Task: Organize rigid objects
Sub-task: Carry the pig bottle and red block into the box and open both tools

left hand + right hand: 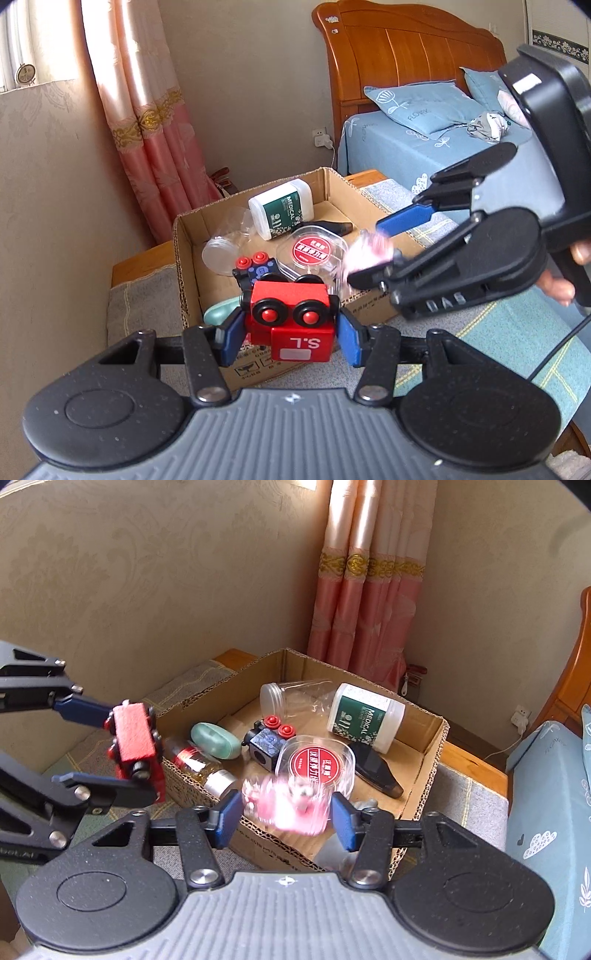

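The left gripper (pixel 289 334) clamps a red toy train car (pixel 291 319) between its blue pads (pixel 232 338), jaws closed partway onto the toy's two sides, the car's black wheels with red hubs facing the lens. Just beyond those jaws lies the near wall of an open cardboard box (pixel 184 258).

The right gripper (pixel 286 818) has its jaws set wide, and a blurred pink and clear object (pixel 286 805) sits between the pads; the blur hides whether either pad touches it, so a grip cannot be confirmed. In the left wrist view the same pink object (pixel 365 251) appears between the right gripper's fingers, over the box's right-hand rim.

Ahead of both sets of jaws, inside the box: a white-and-green bottle marked MEDICAL (pixel 365 716) on its side, a clear plastic jar (pixel 291 698), a clear case with a round red label (pixel 314 766), a blue toy block with red knobs (pixel 267 744), a mint-green oval case (pixel 216 740), a black wedge-shaped object (pixel 375 771) and a small capped bottle with a red band (pixel 201 766).
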Motion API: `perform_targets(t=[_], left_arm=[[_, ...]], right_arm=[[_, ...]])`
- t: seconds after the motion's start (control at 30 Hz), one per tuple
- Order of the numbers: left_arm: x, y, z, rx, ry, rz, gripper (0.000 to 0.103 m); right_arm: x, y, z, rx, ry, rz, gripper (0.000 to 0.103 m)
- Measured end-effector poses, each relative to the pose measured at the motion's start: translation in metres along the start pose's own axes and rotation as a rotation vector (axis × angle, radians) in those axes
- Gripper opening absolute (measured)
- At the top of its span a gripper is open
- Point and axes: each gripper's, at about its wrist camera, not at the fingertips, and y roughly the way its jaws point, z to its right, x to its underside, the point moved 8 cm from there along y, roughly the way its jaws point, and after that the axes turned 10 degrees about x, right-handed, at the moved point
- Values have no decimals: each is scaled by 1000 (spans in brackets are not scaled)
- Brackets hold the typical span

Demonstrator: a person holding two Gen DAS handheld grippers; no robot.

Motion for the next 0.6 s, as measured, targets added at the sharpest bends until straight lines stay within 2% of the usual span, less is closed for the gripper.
perform_targets(t=[0.03, 0.07, 0.2, 0.27, 0.4, 0.6], left_arm=[[0, 0, 0, -1, 1, 0, 51], [-1, 0, 0, -1, 1, -1, 51], [0, 1, 0, 8, 2, -7, 51], [0, 1, 1, 18, -1, -7, 51], [-3, 1, 4, 28, 7, -8, 51], [-27, 9, 9, 47, 33, 0, 51]], right_arm=[[0, -2, -1, 8, -9, 6, 85], [-2, -5, 0, 22, -13, 24, 91], [-2, -13, 3, 27, -7, 31, 92], [-1, -15, 6, 44, -1, 33, 96], [5, -15, 15, 54, 32, 26, 99], [27, -20, 26, 93, 66, -5, 100]])
